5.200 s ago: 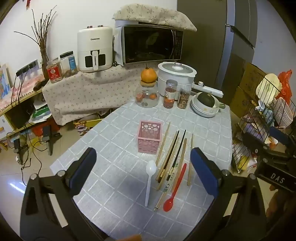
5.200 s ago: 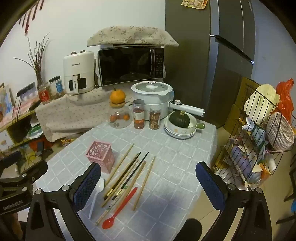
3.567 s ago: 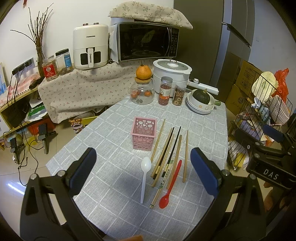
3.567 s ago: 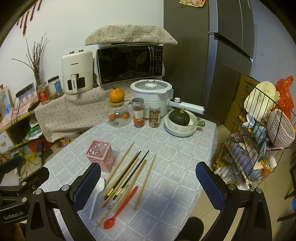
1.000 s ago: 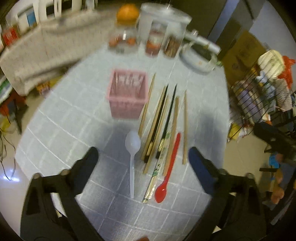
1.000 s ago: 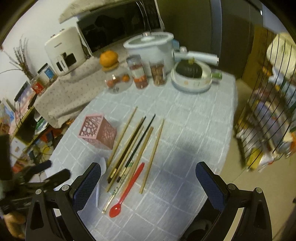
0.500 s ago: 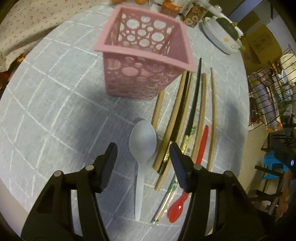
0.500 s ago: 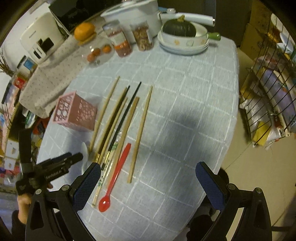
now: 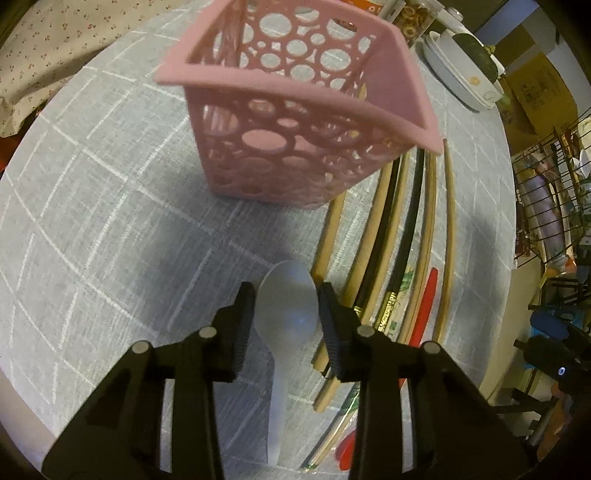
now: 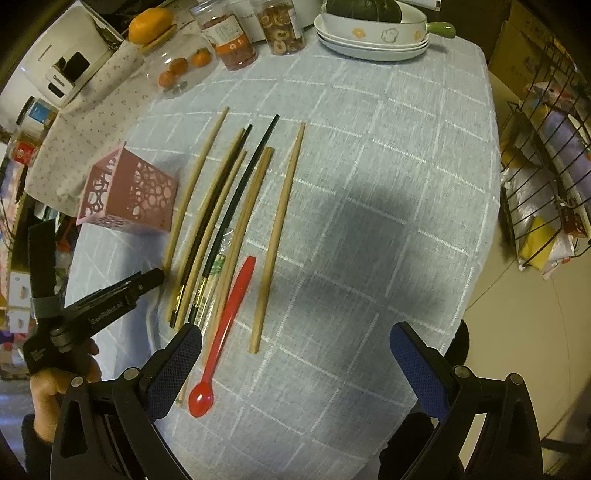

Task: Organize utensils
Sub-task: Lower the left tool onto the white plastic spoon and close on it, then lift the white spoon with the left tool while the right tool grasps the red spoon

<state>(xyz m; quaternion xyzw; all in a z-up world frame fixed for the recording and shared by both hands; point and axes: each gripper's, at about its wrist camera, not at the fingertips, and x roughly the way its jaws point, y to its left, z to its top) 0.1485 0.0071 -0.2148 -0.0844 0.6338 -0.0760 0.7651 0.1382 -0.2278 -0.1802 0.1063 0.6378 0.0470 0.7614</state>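
Note:
My left gripper (image 9: 286,317) is shut on the bowl of a white plastic spoon (image 9: 286,314) that lies on the grey checked tablecloth (image 9: 92,206). A pink perforated basket (image 9: 295,122) stands just beyond the spoon. Several wooden and black chopsticks (image 9: 399,229) and a red spoon (image 9: 424,299) lie to its right. In the right wrist view the left gripper (image 10: 147,280) is low at the table's left, beside the chopsticks (image 10: 236,206), the red spoon (image 10: 225,325) and the basket (image 10: 129,192). My right gripper (image 10: 295,369) is open and empty above the near table edge.
Jars (image 10: 229,37), an orange (image 10: 151,18) and stacked plates with a green squash (image 10: 373,33) stand at the table's far end. A wire rack (image 10: 546,147) is off the right side. The tablecloth's right half (image 10: 388,184) is bare.
My left gripper has dropped to the table and closed its fingers around the white spoon's bowl. My right gripper has moved lower over the near edge and stayed open.

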